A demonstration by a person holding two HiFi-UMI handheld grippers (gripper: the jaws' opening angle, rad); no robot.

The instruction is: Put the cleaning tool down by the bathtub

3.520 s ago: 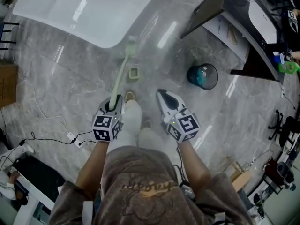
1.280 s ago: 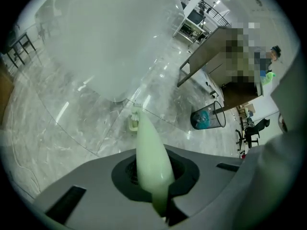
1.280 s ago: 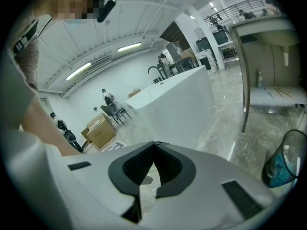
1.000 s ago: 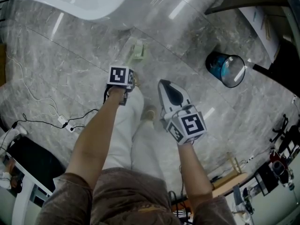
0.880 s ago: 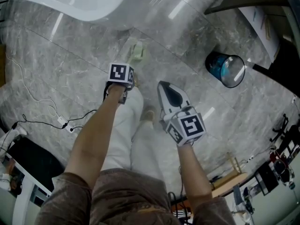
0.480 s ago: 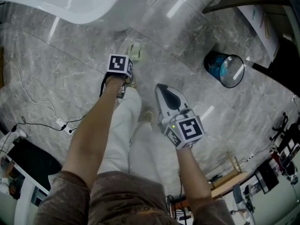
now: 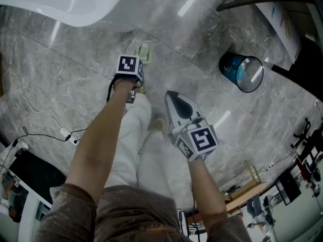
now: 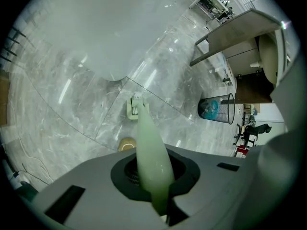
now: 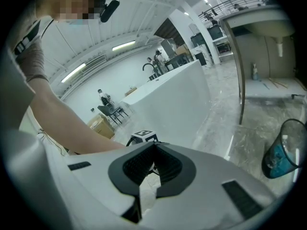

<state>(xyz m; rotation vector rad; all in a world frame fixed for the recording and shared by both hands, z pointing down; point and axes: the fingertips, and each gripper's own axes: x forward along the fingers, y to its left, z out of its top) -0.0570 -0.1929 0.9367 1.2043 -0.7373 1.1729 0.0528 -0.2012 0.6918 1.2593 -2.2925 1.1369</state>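
The cleaning tool is a pale green long-handled brush. Its head (image 7: 145,53) rests on the marble floor just short of the white bathtub (image 7: 65,4). In the left gripper view the handle (image 8: 151,157) runs out from between the jaws to the head (image 8: 135,107) on the floor. My left gripper (image 7: 130,79) points down at the floor. Its jaws are opening, with the handle still between them and touching the pads. My right gripper (image 7: 171,96) hangs over the person's legs, shut and empty (image 9: 156,143).
A round wire bin (image 7: 241,73) with blue contents stands at the right, below a dark table (image 7: 282,14). A white cable (image 7: 45,125) lies on the floor at the left. The person's shoes (image 7: 157,122) stand just behind the brush head.
Since the earliest frame the left arm has stretched out and lowered the tool toward the floor by the tub. In the last second both grippers have barely moved.
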